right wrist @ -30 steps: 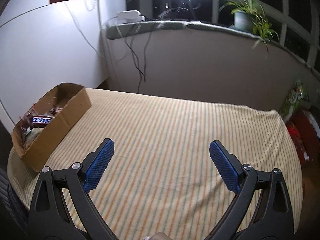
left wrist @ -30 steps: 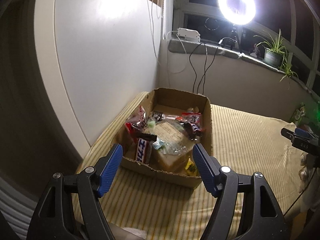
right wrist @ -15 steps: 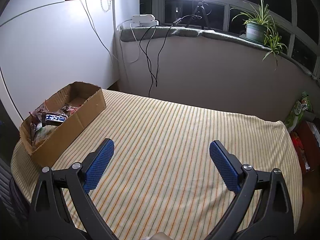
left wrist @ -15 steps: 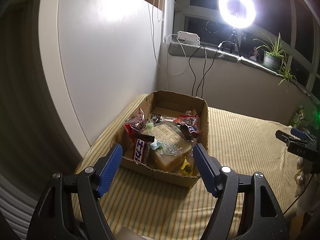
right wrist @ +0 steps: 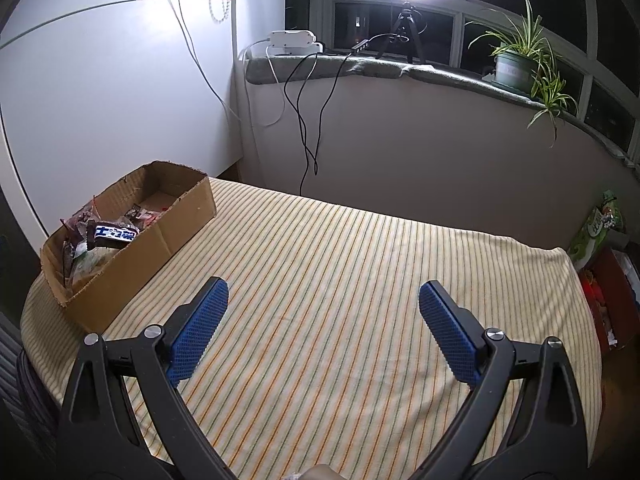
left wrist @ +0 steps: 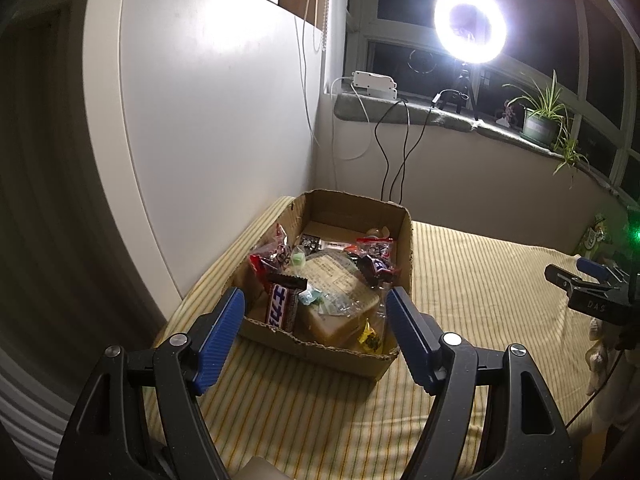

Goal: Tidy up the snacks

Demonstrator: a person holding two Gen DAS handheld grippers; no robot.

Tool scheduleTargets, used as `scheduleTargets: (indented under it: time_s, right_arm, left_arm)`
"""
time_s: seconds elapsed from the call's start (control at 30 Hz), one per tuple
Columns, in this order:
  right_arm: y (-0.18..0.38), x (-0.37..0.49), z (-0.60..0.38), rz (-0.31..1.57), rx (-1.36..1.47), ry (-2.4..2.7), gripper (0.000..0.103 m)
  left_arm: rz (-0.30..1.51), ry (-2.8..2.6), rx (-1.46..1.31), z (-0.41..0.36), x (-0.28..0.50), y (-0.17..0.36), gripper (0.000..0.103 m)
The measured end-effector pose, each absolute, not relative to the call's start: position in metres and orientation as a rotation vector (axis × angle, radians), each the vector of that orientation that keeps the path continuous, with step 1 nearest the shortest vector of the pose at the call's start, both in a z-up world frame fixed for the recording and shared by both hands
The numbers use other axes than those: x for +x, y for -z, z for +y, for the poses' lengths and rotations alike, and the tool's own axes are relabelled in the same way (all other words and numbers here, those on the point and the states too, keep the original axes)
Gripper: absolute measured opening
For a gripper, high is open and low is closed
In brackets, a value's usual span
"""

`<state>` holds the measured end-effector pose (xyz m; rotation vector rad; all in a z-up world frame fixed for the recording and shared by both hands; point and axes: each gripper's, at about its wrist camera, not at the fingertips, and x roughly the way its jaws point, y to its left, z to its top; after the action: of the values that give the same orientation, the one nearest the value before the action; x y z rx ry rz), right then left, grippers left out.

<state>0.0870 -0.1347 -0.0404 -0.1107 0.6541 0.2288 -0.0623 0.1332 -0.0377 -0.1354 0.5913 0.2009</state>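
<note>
A shallow cardboard box [left wrist: 403, 232] [right wrist: 188, 212] stands at the left end of a striped tablecloth [left wrist: 472, 292] [right wrist: 340, 264]. It holds several wrapped snacks: a dark chocolate bar [left wrist: 282, 306] [right wrist: 114, 234], a bagged loaf [left wrist: 340, 300], red packets [left wrist: 374, 248]. My left gripper [left wrist: 314, 304] hangs open just short of the box's near wall, nothing between its blue pads. My right gripper [right wrist: 322, 296] is open over bare cloth, to the right of the box. Its tip [left wrist: 588, 288] also shows at the right edge of the left wrist view.
A white panel wall [left wrist: 208, 120] runs close along the box's left side. Cables [right wrist: 308, 120] hang from a sill holding a power strip [right wrist: 292, 40], ring light [left wrist: 470, 26] and potted plant [right wrist: 516, 64]. Snack bags and a red box [right wrist: 608, 280] sit beyond the table's right end.
Both views have tilted and drawn back slightly, showing more of the wall and window; the box sits a little lower and farther in. Both grippers stay open and empty.
</note>
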Motion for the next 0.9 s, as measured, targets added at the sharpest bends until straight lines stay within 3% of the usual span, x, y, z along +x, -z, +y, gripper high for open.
scheduleTargets:
  time_s: [0.9]
  right_arm:
    - [0.0458, 0.0883, -0.1328, 0.669, -0.115, -0.232, 0.098]
  left_arm:
    - [0.594, -0.204, -0.133, 0.1301, -0.0612, 0.0387, 0.073]
